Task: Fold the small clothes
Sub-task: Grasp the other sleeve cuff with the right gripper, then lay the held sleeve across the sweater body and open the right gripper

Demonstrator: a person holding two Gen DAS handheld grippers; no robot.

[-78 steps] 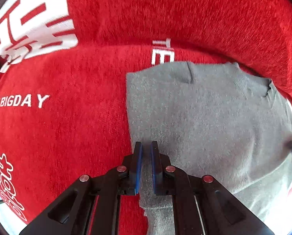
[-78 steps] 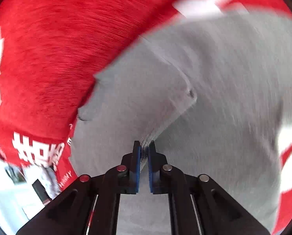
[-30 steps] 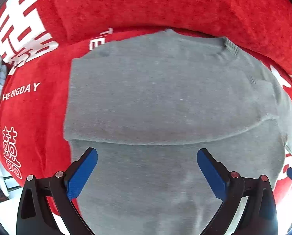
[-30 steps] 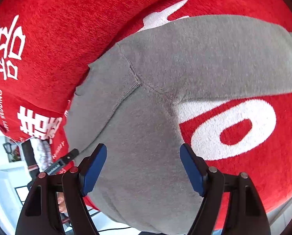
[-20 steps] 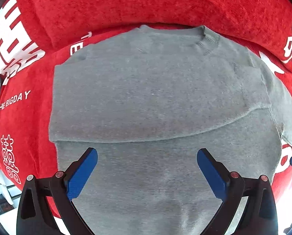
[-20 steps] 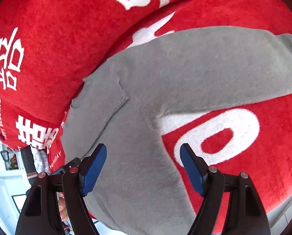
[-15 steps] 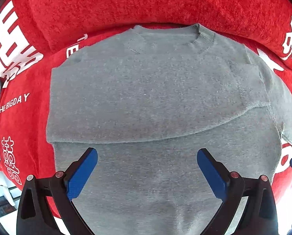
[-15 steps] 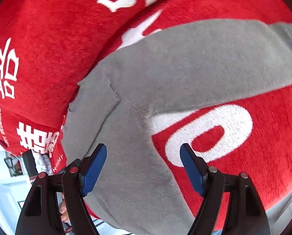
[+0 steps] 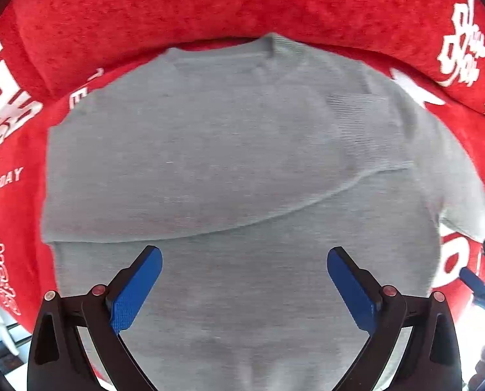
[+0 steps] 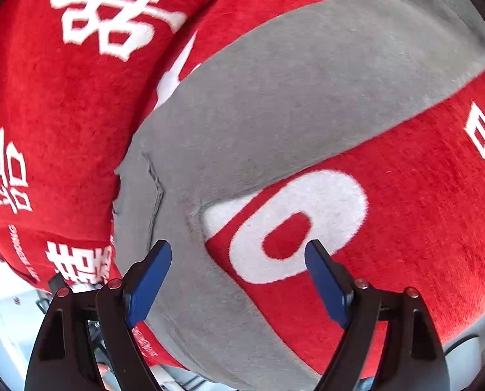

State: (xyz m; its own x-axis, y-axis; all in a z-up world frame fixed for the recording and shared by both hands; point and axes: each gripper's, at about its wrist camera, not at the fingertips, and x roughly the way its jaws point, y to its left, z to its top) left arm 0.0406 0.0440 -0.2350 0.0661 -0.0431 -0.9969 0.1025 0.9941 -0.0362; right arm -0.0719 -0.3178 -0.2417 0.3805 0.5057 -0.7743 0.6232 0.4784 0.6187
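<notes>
Grey sweater point(image 9: 229, 150) flat on red cover point(image 9: 177, 9), apparently sleeve-folded | left gripper point(image 9: 244, 280) wide, empty | right gripper point(image 10: 237, 272) wide, empty

A home, most likely a living room: a sofa draped in a plush red cover point(image 9: 209, 9) with white wedding characters point(image 10: 118, 9) and English lettering, seat meeting backrest

Grey knit sweater point(image 9: 242, 163) lying flat on the red cover point(image 9: 209, 9), one sleeve folded across its body, other sleeve point(image 10: 307, 81) stretched out sideways
</notes>
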